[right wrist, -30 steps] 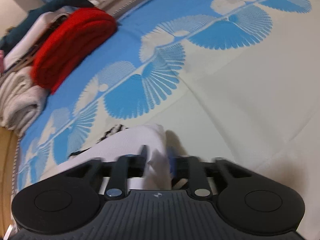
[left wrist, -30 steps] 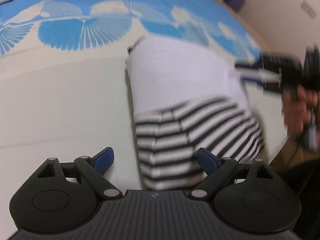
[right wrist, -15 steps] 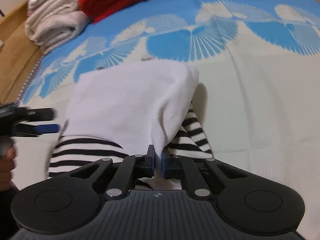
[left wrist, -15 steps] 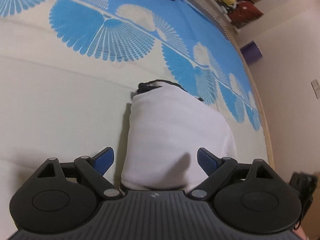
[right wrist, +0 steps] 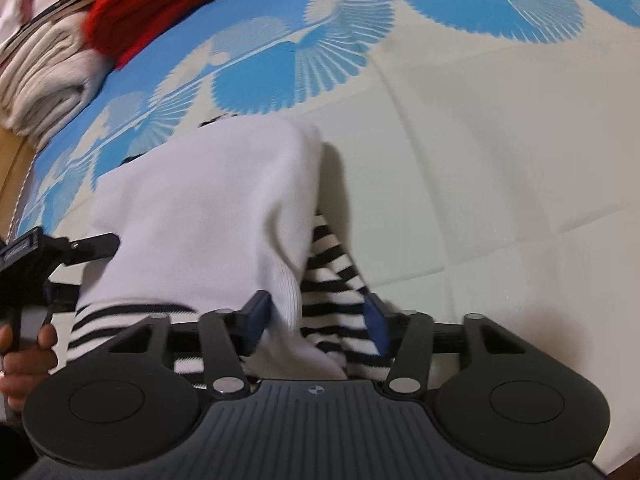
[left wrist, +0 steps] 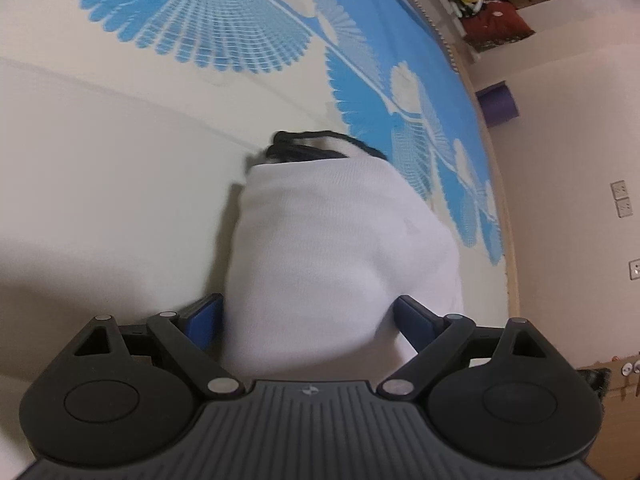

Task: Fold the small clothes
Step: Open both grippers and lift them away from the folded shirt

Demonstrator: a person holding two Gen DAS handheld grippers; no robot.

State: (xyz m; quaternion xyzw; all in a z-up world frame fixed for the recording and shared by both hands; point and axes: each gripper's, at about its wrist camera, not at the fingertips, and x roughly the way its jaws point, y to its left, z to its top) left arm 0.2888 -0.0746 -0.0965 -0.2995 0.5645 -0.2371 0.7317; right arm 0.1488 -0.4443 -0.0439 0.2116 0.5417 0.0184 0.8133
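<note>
The right claw [right wrist: 316, 320], clamped on the white fabric half a second ago, now stands apart, its blue pads either side of the white-and-striped garment [right wrist: 208, 216]. The left claw [left wrist: 308, 320] is spread wide around the garment's near end. The garment lies folded on the fan-patterned bedspread [left wrist: 120, 160]. No writing is readable. Folded red and cream knitwear [right wrist: 80, 40] sits beyond.

A small garment [right wrist: 208, 216], white ribbed knit with black-and-white striped parts showing at its near end and along its right side, lies folded over itself on the cream part of the bed cover, its far edge near the blue fan pattern.
</note>
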